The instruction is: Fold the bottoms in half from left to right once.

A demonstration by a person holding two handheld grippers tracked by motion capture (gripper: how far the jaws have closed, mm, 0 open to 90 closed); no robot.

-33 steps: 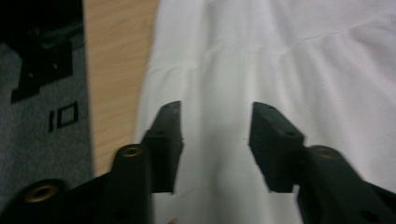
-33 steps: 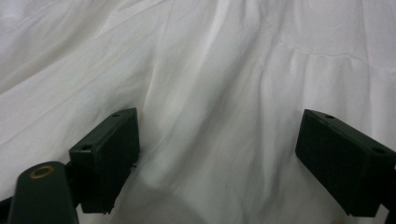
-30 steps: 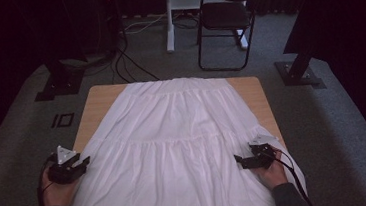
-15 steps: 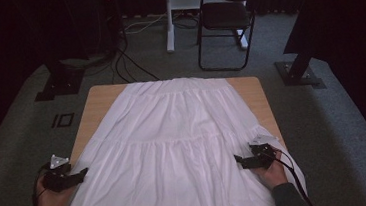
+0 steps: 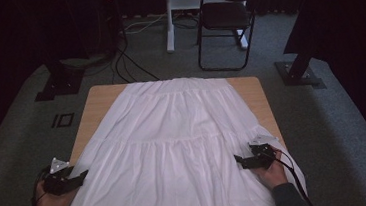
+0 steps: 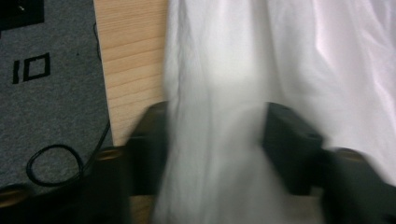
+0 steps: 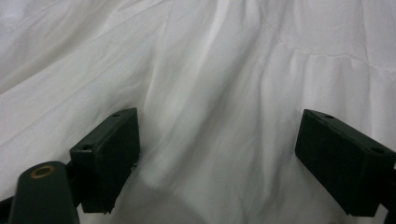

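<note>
Skirt (image 5: 175, 149) lying flat over table (image 5: 101, 97), hem hanging off near edge, cut off by frame bottom. Left gripper view blurring; skirt's left edge (image 6: 212, 140) standing between half-open jaws, contact with pads hard to tell. Left gripper (image 5: 82, 175) having dropped and slid off table's side since earlier frame, jaws just closing partway. Right gripper (image 5: 237, 161) staying put over skirt's right side, jaws gaping wide, cloth (image 7: 219, 135) lying under them, unpinched
</note>
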